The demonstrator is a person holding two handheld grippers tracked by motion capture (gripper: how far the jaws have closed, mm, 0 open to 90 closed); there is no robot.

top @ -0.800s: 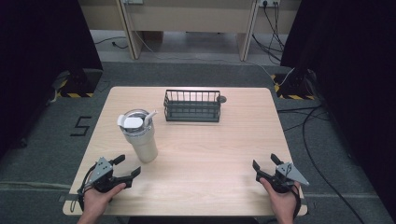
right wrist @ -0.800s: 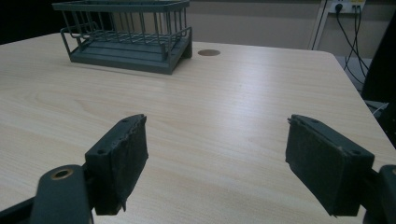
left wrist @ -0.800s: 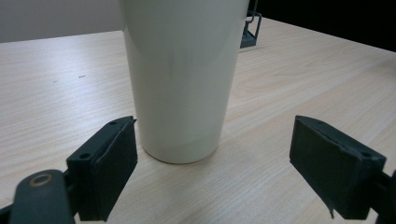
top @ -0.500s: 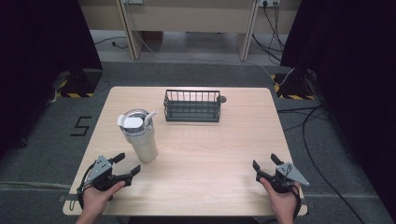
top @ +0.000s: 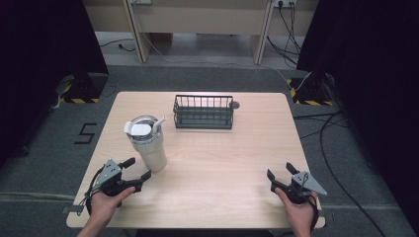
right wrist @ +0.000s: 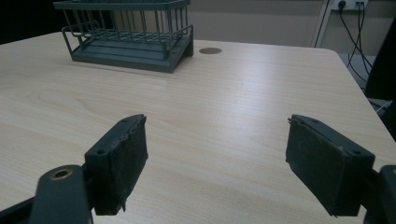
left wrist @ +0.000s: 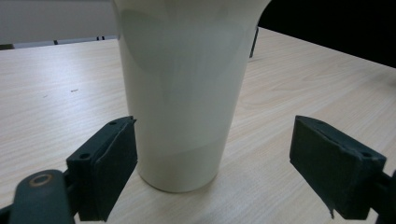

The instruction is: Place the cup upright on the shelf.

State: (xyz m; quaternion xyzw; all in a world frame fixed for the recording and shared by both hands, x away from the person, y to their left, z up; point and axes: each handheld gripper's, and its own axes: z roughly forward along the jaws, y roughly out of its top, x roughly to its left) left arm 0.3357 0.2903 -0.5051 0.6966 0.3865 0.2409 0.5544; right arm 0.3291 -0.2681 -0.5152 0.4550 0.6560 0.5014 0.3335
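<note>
The left claw (top: 137,168) sits with jaws wide just in front of the tall cream tumbler with a clear lid and white straw (top: 148,145), which stands upright at the left of the pale wooden surface (top: 237,158). By my judgement a grasp is being lined up: next the claw must advance until the tumbler's base lies between the jaws, then close. The right claw (top: 283,174), also wide and empty, rests near the right edge, well apart from the dark wire basket (top: 203,112). No brand or label is readable; a "5" marks the floor.
</note>
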